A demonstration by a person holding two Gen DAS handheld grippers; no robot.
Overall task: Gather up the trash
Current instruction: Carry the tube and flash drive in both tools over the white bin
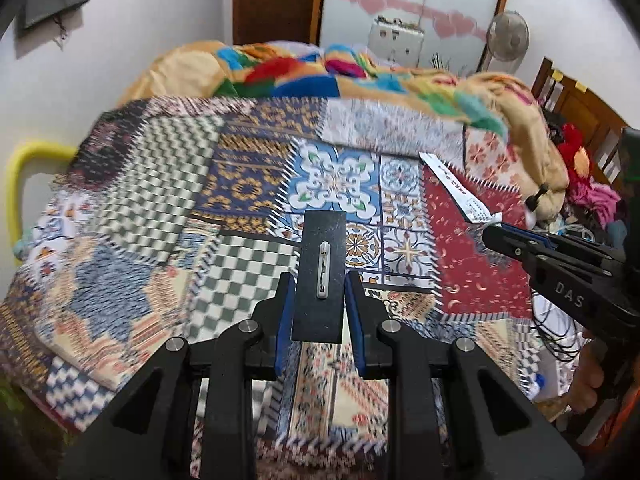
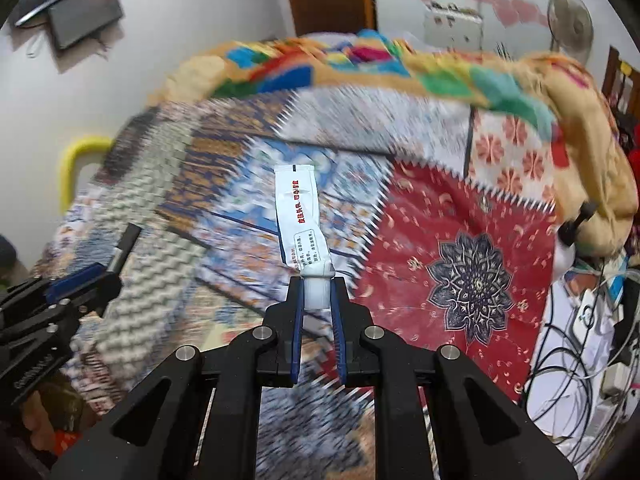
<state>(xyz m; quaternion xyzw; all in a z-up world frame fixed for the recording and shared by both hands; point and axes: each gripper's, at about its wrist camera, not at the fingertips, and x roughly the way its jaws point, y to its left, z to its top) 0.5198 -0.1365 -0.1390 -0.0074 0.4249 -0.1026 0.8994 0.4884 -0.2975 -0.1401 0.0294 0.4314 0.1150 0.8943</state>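
Now, the white tube (image 2: pixel 301 216) is hanging out in front of the right gripper (image 2: pixel 317 294), whose fingers are pinching narrow on nothing but its white cap (image 2: pixel 317 293), with the flattened body sticking up and away over the patchwork bedspread (image 2: pixel 440 240). That is looking risky: a grip on the cap alone is letting the long body act as a lever, so a quick swing could be twisting the tube loose, or the cap could be unscrewing and dropping the rest onto the bed.

Over on the other side, the left gripper (image 1: pixel 319 280) is clamping a flat black card (image 1: pixel 322 276) with a small metal pin (image 1: pixel 323 269) on it, fingers narrowed onto its two edges. It is being held low on its length, so it could be tilting or sliding out edgewise.

What is hard to read: the bedspread is smearing with blur in both views, the print on the tube is too small to make out, and no bin or bag for the trash is showing anywhere. The person is appearing only as a hand (image 1: pixel 592 376) at the frame edge.
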